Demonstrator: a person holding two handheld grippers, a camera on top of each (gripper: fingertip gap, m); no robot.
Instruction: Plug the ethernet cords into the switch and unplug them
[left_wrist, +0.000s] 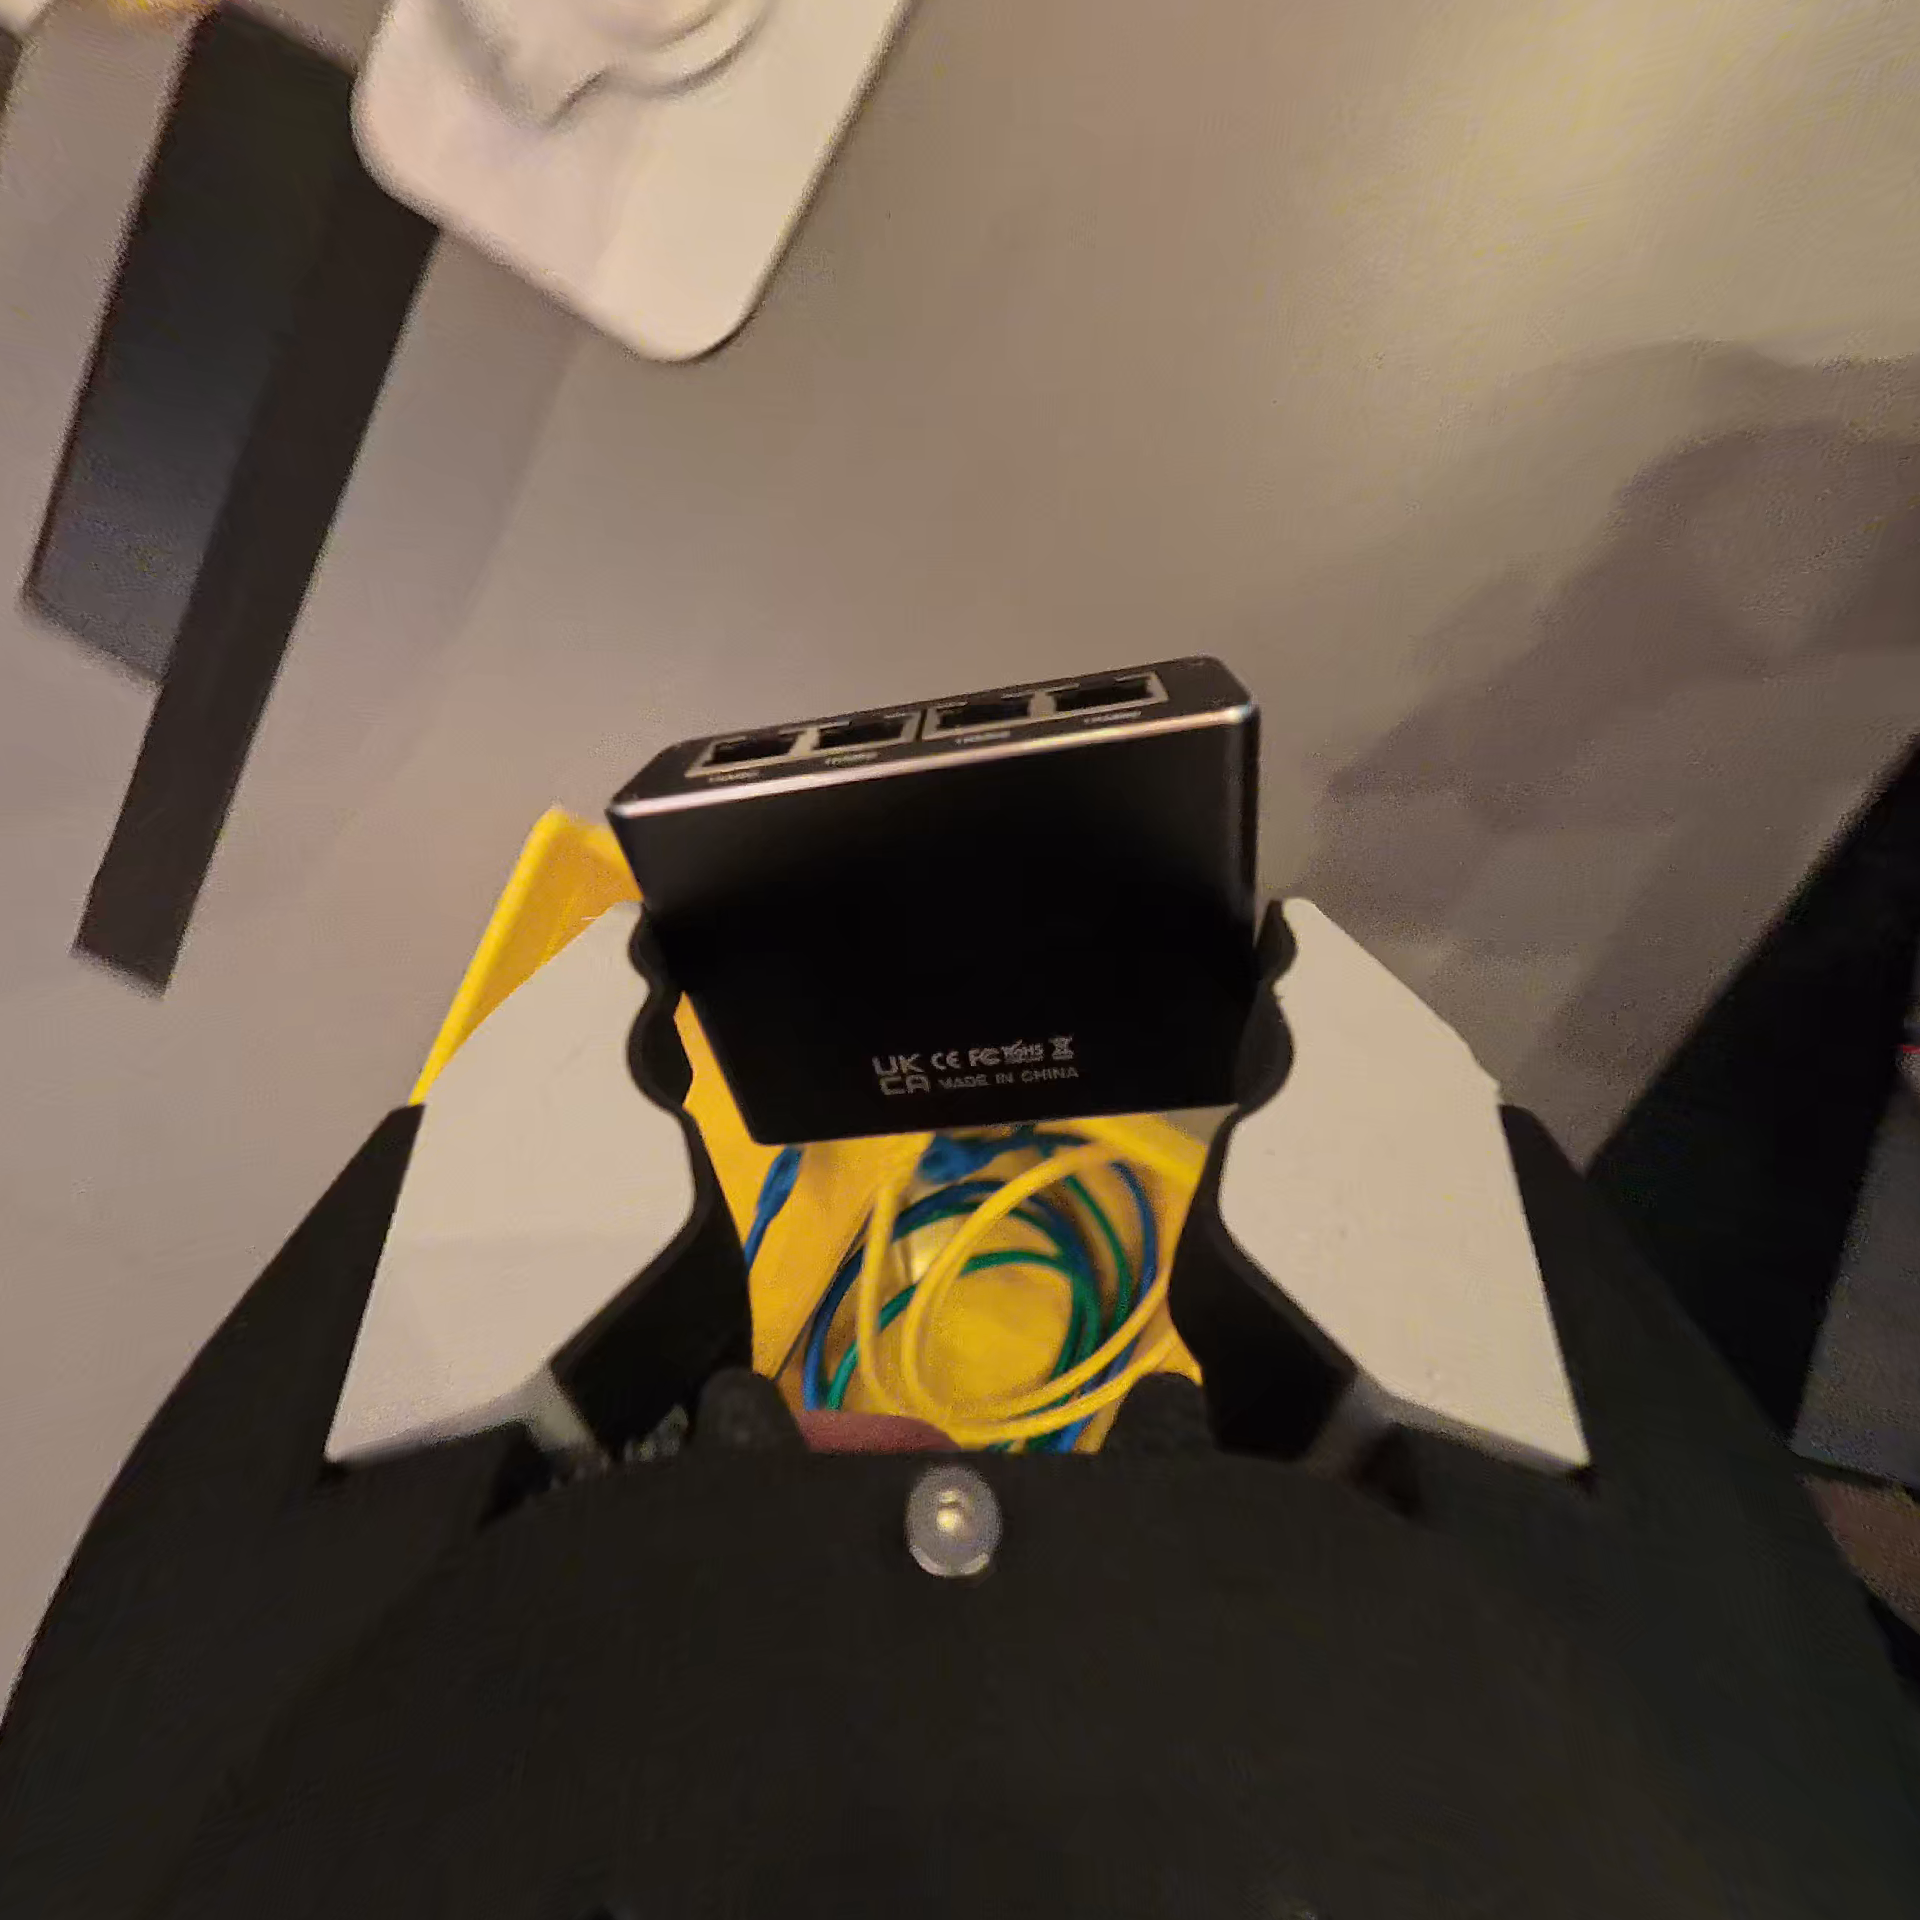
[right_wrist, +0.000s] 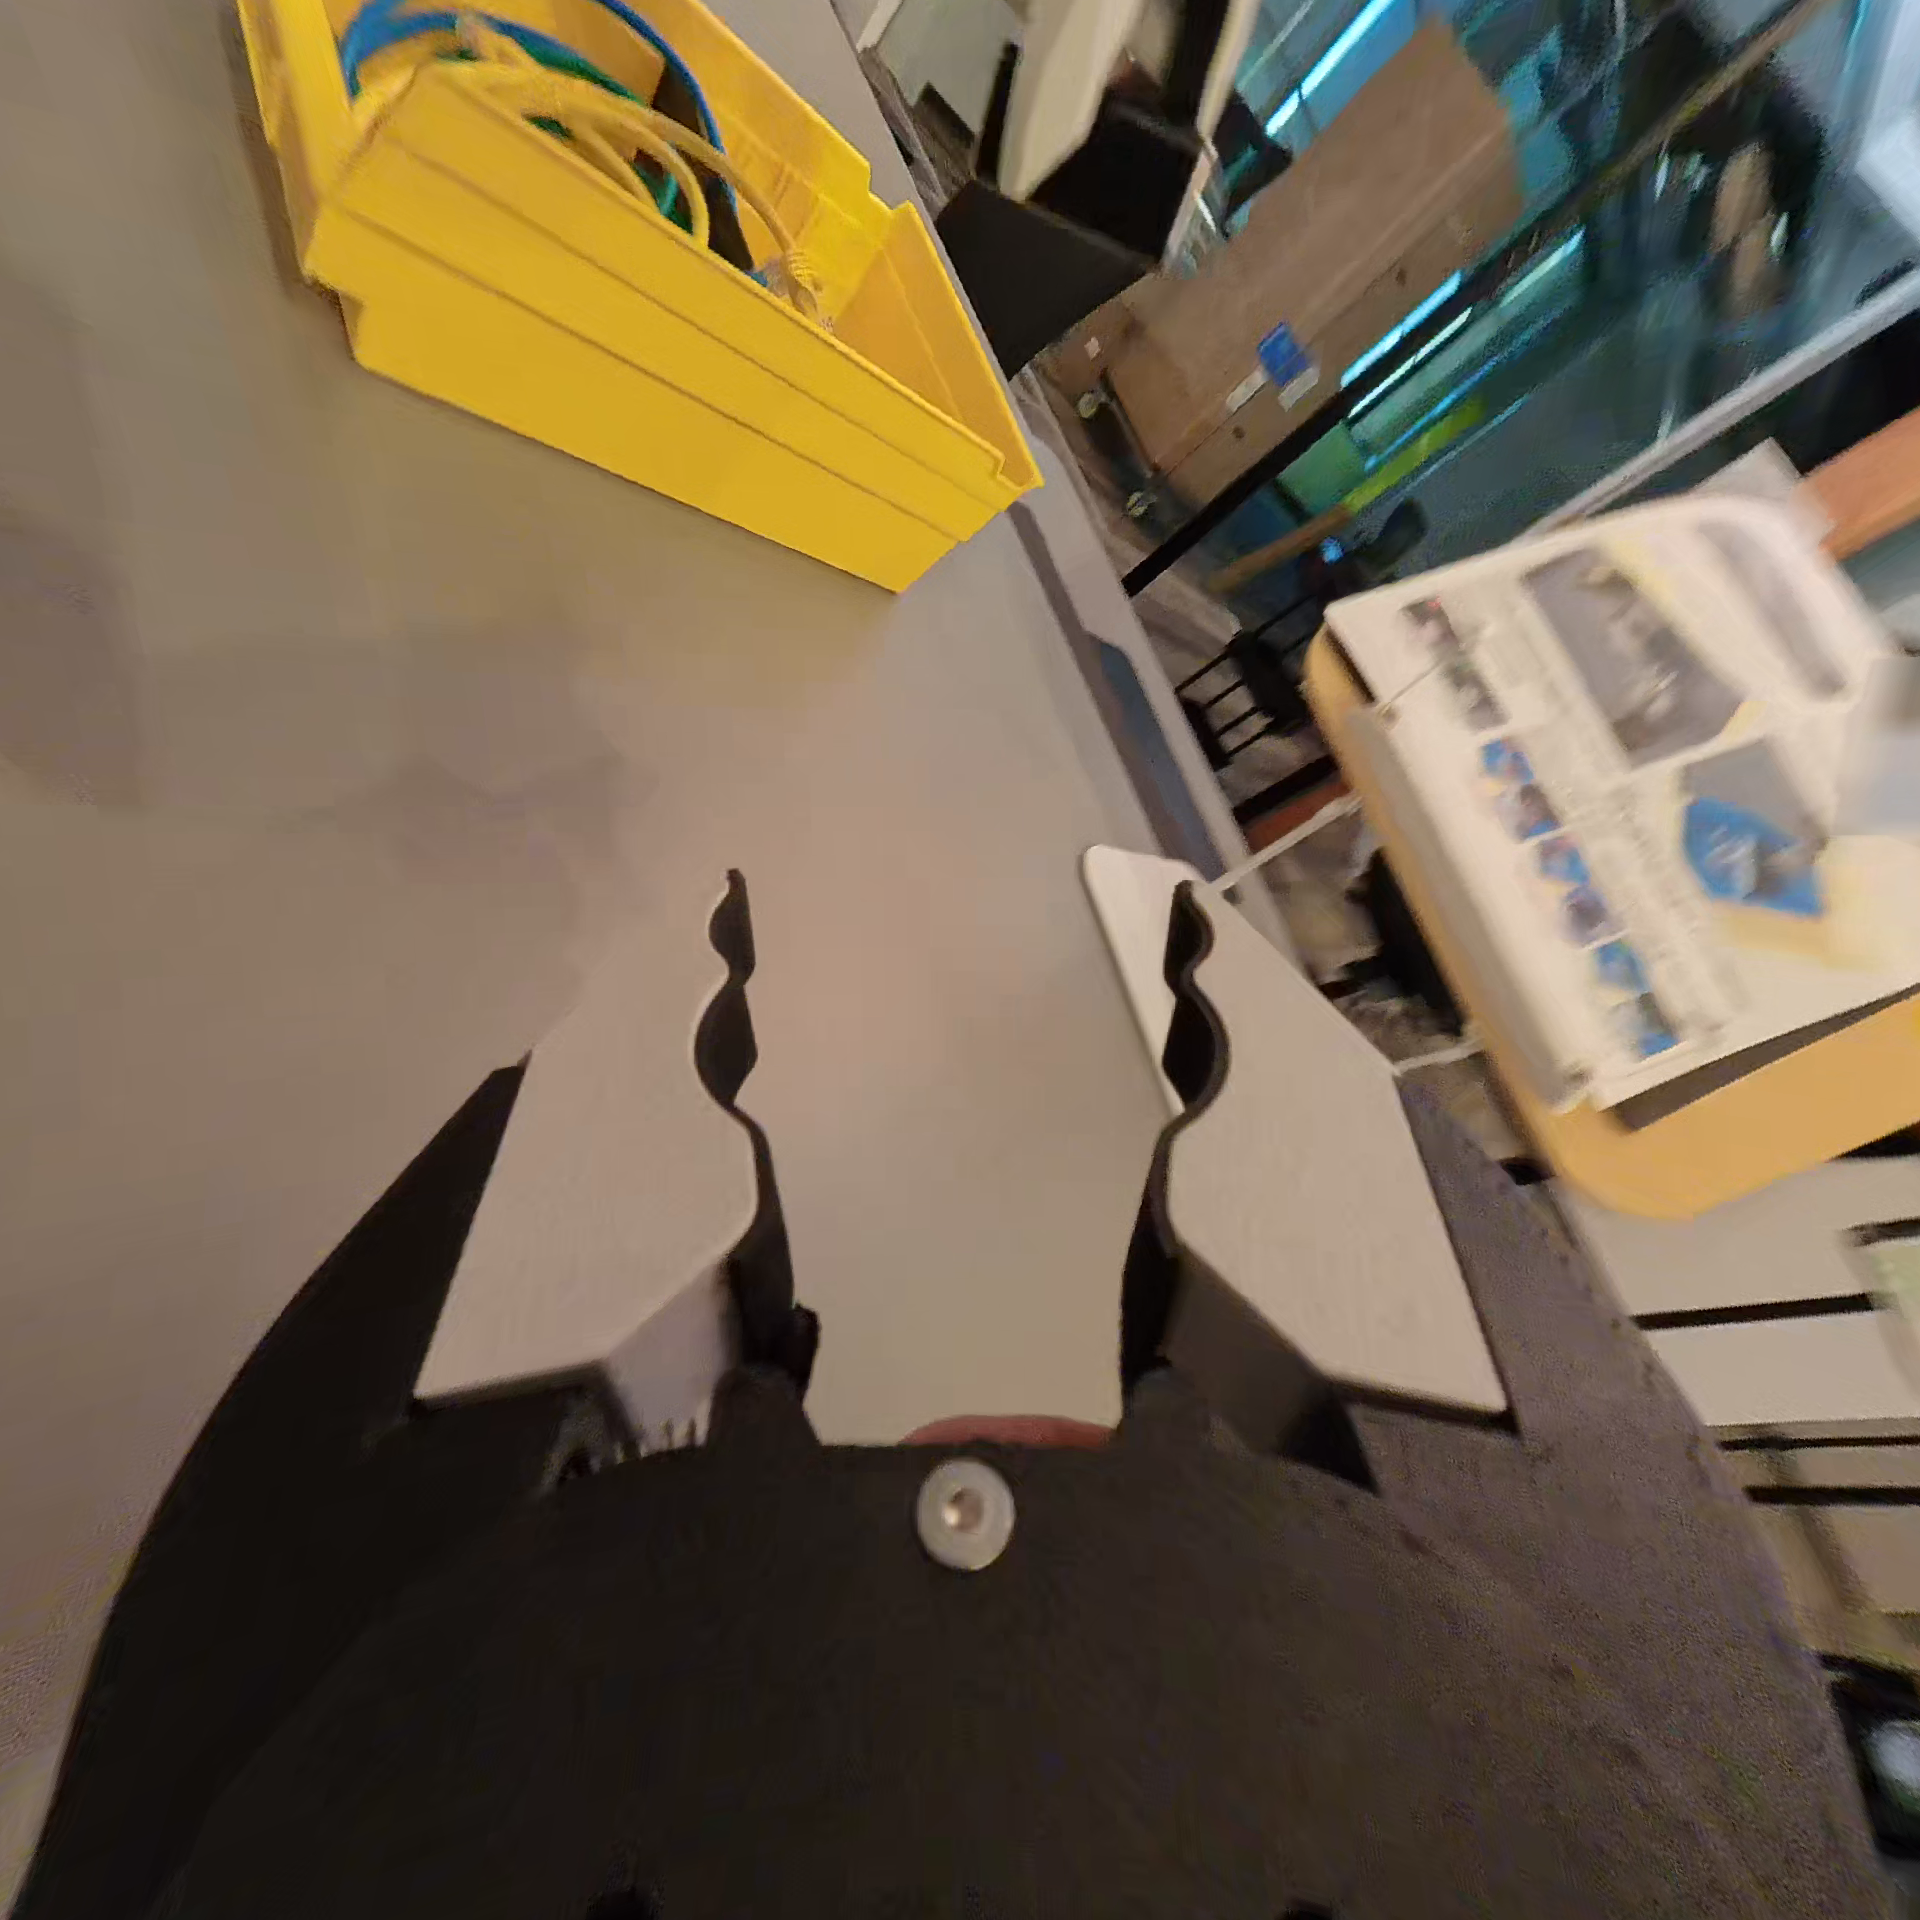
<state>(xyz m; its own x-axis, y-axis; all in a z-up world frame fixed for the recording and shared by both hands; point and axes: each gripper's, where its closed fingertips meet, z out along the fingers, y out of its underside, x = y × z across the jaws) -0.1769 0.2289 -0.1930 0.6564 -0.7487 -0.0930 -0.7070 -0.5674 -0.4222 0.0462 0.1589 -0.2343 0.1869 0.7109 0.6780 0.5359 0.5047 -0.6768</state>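
Observation:
My left gripper (left_wrist: 951, 940) is shut on a black ethernet switch (left_wrist: 956, 894). It holds the switch above a yellow bin (left_wrist: 540, 914), with the row of empty ports facing away from me. Coiled yellow, blue and green ethernet cords (left_wrist: 997, 1288) lie in the bin below the switch. In the right wrist view the same yellow bin (right_wrist: 644, 343) stands on the grey table (right_wrist: 436, 727) at the upper left, with the cords (right_wrist: 623, 145) inside. My right gripper (right_wrist: 956, 904) is open and empty above the bare table, well short of the bin.
A white flat object (left_wrist: 623, 177) and a dark strip (left_wrist: 229, 436) lie on the table beyond the switch. A white plate-like piece (right_wrist: 1127, 935) sits by the table's right edge. Off the table to the right are a printed sheet on a tan board (right_wrist: 1621, 810) and boxes.

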